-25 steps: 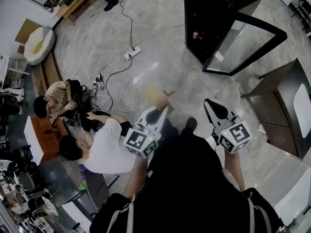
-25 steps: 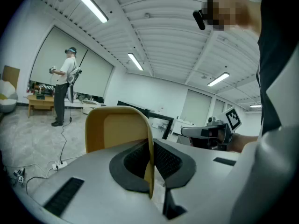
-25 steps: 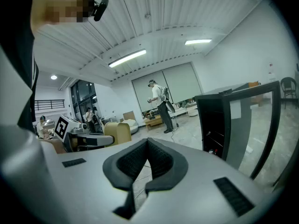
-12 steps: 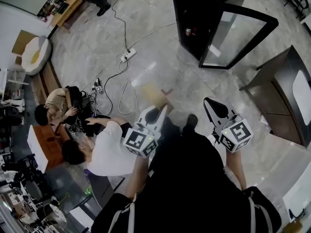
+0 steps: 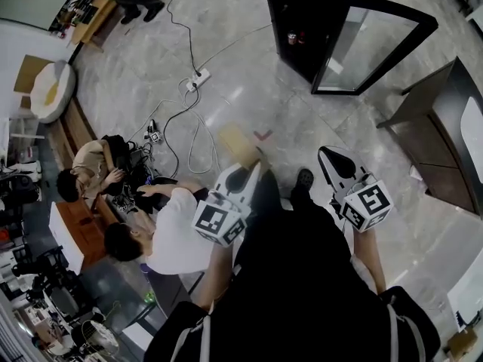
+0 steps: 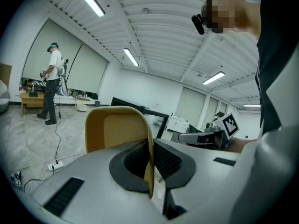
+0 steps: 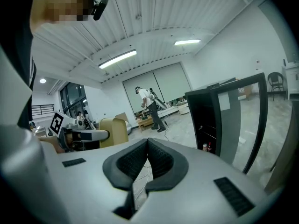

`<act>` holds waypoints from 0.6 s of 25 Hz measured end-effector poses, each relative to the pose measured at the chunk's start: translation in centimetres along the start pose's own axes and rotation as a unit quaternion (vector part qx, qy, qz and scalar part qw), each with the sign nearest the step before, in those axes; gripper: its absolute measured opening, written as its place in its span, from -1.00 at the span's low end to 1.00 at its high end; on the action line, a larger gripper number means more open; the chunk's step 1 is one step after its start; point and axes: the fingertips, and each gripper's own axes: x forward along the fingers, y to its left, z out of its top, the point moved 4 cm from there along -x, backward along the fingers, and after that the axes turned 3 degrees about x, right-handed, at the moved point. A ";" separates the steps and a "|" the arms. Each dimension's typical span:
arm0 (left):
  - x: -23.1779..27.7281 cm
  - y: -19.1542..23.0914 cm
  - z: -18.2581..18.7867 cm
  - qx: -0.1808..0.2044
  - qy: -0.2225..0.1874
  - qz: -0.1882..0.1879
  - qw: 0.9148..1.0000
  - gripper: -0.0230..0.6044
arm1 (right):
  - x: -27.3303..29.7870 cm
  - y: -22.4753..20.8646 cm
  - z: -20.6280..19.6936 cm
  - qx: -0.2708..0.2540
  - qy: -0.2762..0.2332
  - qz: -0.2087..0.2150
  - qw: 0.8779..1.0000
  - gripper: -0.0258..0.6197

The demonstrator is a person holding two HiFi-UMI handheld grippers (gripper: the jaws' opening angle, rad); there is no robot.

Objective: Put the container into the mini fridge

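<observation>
A tan, flat-sided container (image 5: 238, 145) is pinched by its rim in my left gripper (image 5: 254, 166), which is shut on it and held in front of the body. In the left gripper view the container (image 6: 116, 129) stands upright between the pads of my left gripper (image 6: 150, 149). My right gripper (image 5: 326, 155) hangs beside it, shut and empty, its pads together (image 7: 147, 146). The black mini fridge (image 5: 300, 17) stands ahead on the floor with its glass door (image 5: 373, 44) swung open. From the right gripper view the fridge (image 7: 205, 118) and the container (image 7: 114, 129) both show.
Small cans (image 5: 294, 38) sit inside the fridge. Two people (image 5: 172, 232) crouch on the floor at the left among cables and a power strip (image 5: 198, 75). A dark table (image 5: 445, 123) stands at the right. Another person (image 6: 51, 83) stands far off.
The floor and fridge have slid a little up and left in the head view as the wearer moves. Both grippers hold the same pose, the container still gripped.
</observation>
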 end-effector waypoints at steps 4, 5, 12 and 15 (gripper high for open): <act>0.1 3.5 0.9 -0.008 -0.001 -0.014 1.000 -0.80 | 2.8 0.5 0.8 0.007 0.001 -0.022 1.000 -0.86; 0.3 4.6 1.4 -0.010 -0.002 -0.018 1.000 -0.80 | 3.7 0.7 1.3 0.008 -0.001 -0.027 1.000 -0.86; 2.5 12.4 5.5 0.006 -0.009 -0.077 0.997 -0.80 | 11.4 1.9 5.0 0.017 -0.022 -0.076 0.997 -0.86; 3.5 16.3 6.7 -0.003 -0.014 -0.102 0.995 -0.80 | 15.3 2.6 4.9 0.073 -0.032 -0.092 0.993 -0.86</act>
